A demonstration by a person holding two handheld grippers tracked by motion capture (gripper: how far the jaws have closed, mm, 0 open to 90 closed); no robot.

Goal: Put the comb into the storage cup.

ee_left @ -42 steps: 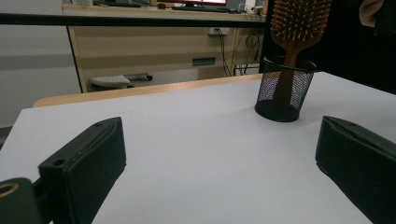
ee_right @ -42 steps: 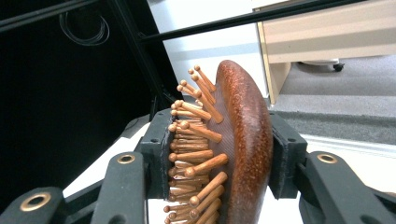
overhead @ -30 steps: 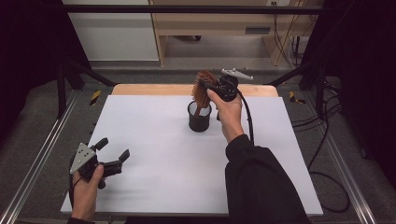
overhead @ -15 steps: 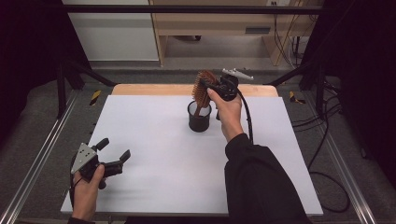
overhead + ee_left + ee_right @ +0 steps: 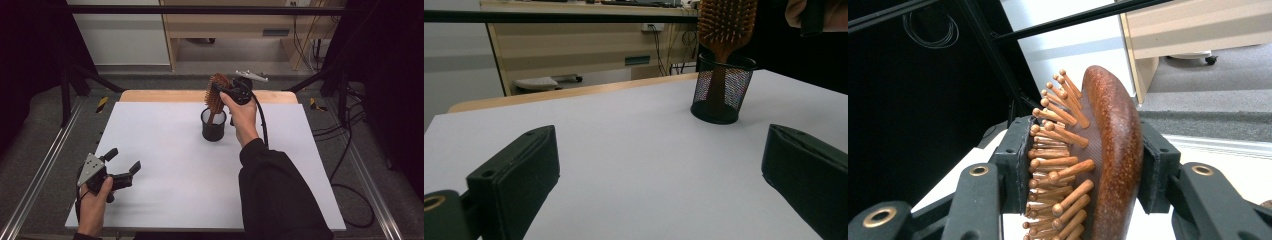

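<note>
Right gripper (image 5: 226, 93) clamps my wooden hairbrush (image 5: 216, 95) by its head, one pad on the bristle tips, one on the back; its handle drops into the black mesh cup (image 5: 214, 125) at twelve o'clock on the white table (image 5: 165, 150), the lower end blurred behind mesh. Left gripper (image 5: 123, 163) rests at eight o'clock, jaws apart, holding nothing.
</note>
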